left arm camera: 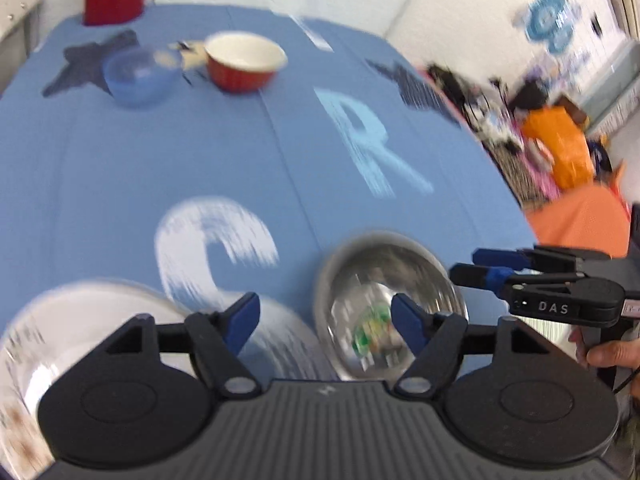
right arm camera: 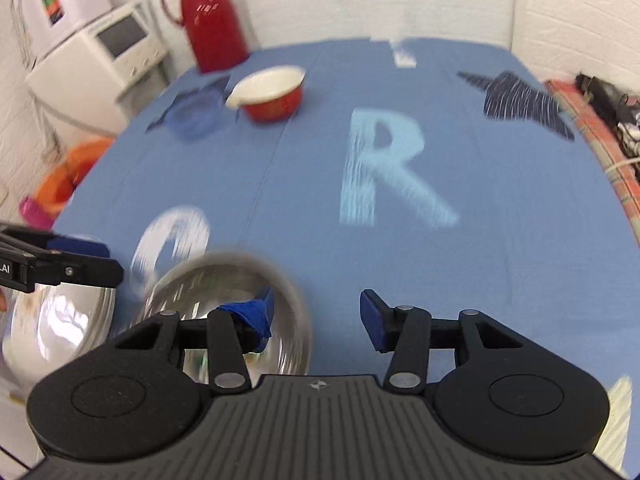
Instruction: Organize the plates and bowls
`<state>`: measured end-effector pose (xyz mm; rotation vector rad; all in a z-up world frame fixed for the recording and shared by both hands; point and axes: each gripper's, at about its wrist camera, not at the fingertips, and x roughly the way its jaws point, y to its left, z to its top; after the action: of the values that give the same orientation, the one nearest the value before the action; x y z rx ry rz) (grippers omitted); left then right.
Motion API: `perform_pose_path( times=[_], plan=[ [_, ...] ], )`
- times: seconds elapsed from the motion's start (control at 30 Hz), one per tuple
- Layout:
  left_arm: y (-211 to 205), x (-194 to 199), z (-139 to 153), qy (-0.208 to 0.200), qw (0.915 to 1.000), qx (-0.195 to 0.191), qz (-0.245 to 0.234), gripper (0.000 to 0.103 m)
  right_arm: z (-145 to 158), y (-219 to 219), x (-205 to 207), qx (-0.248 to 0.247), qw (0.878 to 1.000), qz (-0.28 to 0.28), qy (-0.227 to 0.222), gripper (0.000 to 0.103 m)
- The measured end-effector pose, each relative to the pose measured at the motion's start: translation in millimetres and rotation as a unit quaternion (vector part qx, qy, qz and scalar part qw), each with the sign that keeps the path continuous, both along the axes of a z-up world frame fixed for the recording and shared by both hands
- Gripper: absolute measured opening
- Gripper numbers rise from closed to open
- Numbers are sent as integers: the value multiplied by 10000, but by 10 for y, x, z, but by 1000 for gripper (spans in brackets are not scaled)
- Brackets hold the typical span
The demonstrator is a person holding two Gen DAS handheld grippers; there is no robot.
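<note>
Left claw nearest the lens, spread wide, holding nothing; small steel bowl sits just beyond its right finger, large steel bowl under its left. Right claw also wide and empty, left finger over the small bowl's rim. Red bowl and blue bowl stand far back on the blue tablecloth. Frames blurred. Risks: both claws crowd one bowl and may collide; polished steel may slip from a rim pinch; a nudge may skate it across the cloth.
</note>
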<state>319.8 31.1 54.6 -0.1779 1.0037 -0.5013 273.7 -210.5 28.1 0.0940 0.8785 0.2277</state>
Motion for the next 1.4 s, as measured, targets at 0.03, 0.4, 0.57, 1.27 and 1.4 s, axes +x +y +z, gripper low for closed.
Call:
perform_pose_path(
  times=[0.03,0.4,0.57,1.27,1.4],
  plan=[
    [58,183,40,3,9996,-69,271,75,37,24,216,68,10000,-4,-51,33],
    [102,1981,-278,787,9610,-1168,2382,76,-52,618,2387,197,9997,-148,-64,34],
    [41,2319,-401,708,9471,-1007,2963,76,-231,754,2889,9,10000,34,-35,34],
    [-25,2425,-479,524,9622,-691,2582,11,-490,919,2786,577,9967,397,410,16],
    [-25,2073,-407,632,9695,-701,2261,10,-369,888,2381,427,9973,413,424,18]
  ],
)
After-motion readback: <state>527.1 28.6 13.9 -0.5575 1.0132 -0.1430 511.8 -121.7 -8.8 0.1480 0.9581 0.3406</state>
